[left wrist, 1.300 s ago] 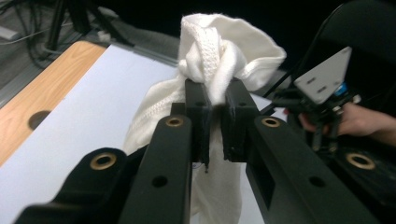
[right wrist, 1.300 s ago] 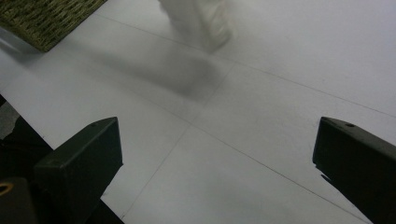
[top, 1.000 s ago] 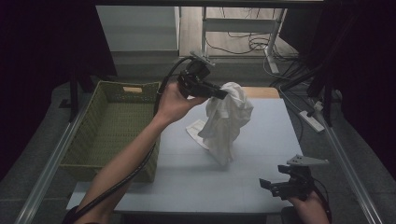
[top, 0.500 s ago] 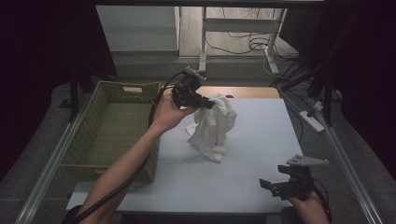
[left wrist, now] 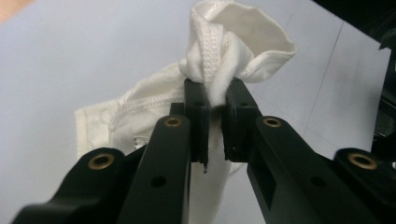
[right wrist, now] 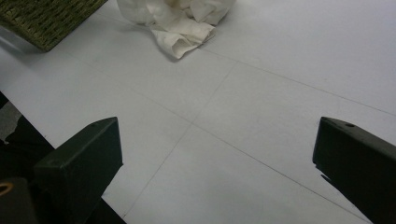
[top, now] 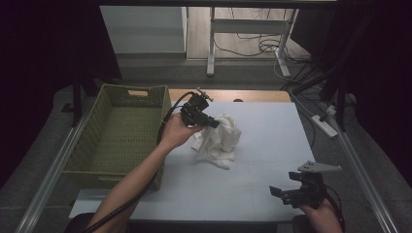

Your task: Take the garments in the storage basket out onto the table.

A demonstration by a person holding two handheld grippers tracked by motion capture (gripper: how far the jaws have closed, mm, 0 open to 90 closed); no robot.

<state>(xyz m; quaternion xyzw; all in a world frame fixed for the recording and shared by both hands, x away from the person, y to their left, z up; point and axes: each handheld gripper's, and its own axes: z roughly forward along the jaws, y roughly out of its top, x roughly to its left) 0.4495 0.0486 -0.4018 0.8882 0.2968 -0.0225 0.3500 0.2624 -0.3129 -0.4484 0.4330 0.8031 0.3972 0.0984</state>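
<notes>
A crumpled white cloth (top: 218, 141) lies bunched on the pale table (top: 262, 194), its upper fold lifted. My left gripper (top: 214, 124) is shut on that fold, low over the table beside the basket. In the left gripper view the hemmed edge of the white cloth (left wrist: 219, 60) is pinched between the jaws of the left gripper (left wrist: 214, 105), with the rest hanging below. My right gripper (top: 278, 194) rests near the table's front right edge, open and holding nothing. In the right gripper view the white cloth (right wrist: 180, 21) lies far ahead of the wide-spread right gripper (right wrist: 217, 154).
A green woven basket (top: 119, 136) stands at the table's left side, its corner (right wrist: 44, 18) seen in the right gripper view. A power strip (top: 324, 124) and cables lie off the right edge. A table frame stands on the floor behind.
My left gripper has come down and leftward with the cloth, which now sits bunched on the table instead of hanging stretched. The right gripper has not moved.
</notes>
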